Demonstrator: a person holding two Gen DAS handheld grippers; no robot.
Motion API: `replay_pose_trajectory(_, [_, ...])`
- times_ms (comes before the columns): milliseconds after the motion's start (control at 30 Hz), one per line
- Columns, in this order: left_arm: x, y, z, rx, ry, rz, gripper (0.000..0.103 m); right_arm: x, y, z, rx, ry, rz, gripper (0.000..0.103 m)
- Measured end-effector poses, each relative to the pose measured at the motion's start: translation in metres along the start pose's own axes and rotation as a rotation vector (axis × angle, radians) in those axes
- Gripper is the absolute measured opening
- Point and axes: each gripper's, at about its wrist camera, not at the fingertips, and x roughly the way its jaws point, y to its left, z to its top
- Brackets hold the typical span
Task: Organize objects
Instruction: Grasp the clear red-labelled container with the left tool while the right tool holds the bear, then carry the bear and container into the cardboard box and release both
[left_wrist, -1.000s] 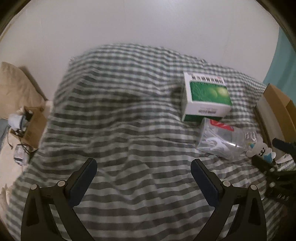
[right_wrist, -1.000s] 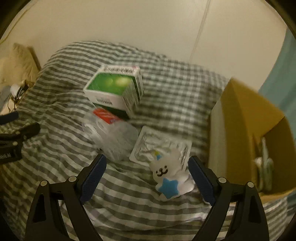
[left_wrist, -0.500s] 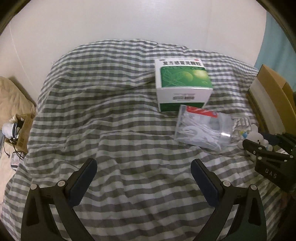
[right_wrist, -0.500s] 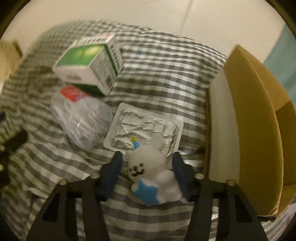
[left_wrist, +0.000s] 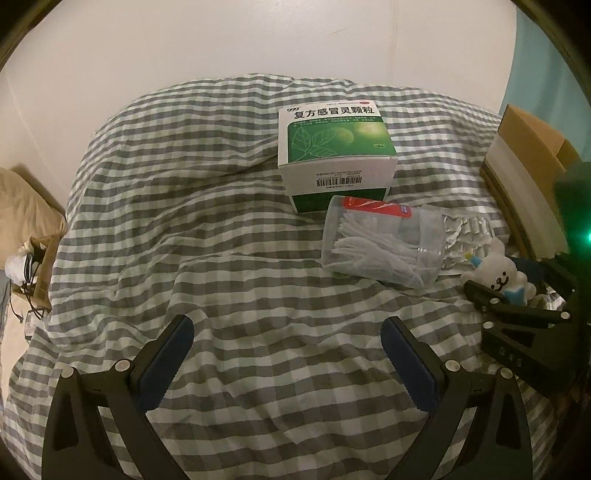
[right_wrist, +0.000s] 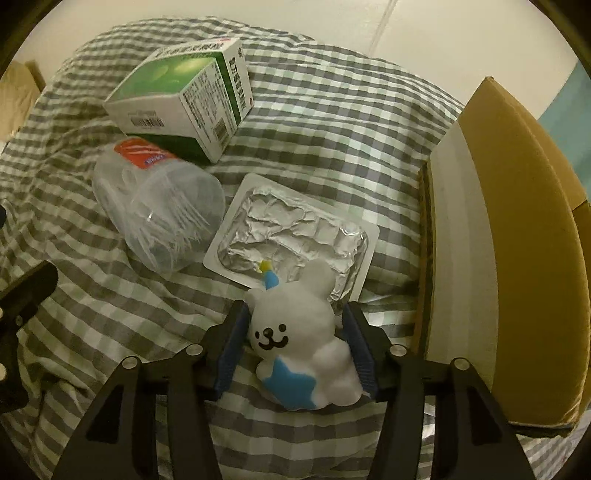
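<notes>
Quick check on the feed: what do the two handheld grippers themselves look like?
Both match: the left gripper and right gripper have black, angular open-frame fingers, silver screw heads at the joints and dark blue pads. The right gripper's body carries faint pale lettering and a green light. No cables or sleeves show.

Right gripper (right_wrist: 295, 347), wide apart a second ago, now clamps the white bear figurine (right_wrist: 299, 343); left gripper (left_wrist: 286, 363) has swung right.

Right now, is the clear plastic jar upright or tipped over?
Tipped over: the clear plastic jar lies on its side on the checked bedspread, its white sticks lying lengthwise inside.
</notes>
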Motion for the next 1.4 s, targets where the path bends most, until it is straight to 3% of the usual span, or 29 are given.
replay_pose_trajectory(33, [0.0, -0.001, 0.001, 0.001, -0.004, 0.001, 0.103, -0.003, -0.001, -0.001, 0.005, -0.007, 0.001, 0.049])
replay_pose_trajectory(233, [0.008, -0.016, 0.009, 0.039, -0.016, -0.029, 0.103, -0.049, -0.021, -0.007, 0.102, -0.161, 0.115, 0.048])
replay_pose_trajectory(400, [0.013, -0.038, 0.021, 0.092, -0.04, -0.121, 0.103, -0.077, -0.036, -0.002, 0.141, -0.245, 0.176, 0.048])
replay_pose_trajectory(600, [0.027, -0.054, 0.037, 0.145, -0.079, -0.129, 0.103, -0.074, -0.027, 0.004, 0.145, -0.248, 0.192, 0.048])
replay_pose_trajectory(900, [0.069, -0.041, 0.051, 0.074, -0.001, -0.238, 0.103, -0.071, -0.027, 0.006, 0.127, -0.243, 0.186, 0.048])
replay_pose_trajectory(933, [0.069, -0.04, 0.051, 0.068, 0.0, -0.259, 0.093, -0.071, -0.027, 0.006, 0.126, -0.244, 0.187, 0.048])
replay_pose_trajectory(1000, [0.064, -0.039, 0.051, 0.062, -0.002, -0.281, 0.092, -0.072, -0.027, 0.006, 0.132, -0.246, 0.19, 0.048])
replay_pose_trajectory(1133, [0.034, -0.035, 0.043, 0.089, -0.027, -0.24, 0.092, -0.085, -0.032, 0.006, 0.151, -0.268, 0.228, 0.048])
replay_pose_trajectory(1300, [-0.021, -0.032, 0.04, 0.062, -0.066, -0.191, 0.092, -0.131, -0.036, -0.001, 0.14, -0.339, 0.227, 0.048])
replay_pose_trajectory(1400, [-0.068, -0.038, 0.044, 0.089, -0.15, -0.192, 0.092, -0.166, -0.043, -0.006, 0.142, -0.39, 0.223, 0.048])
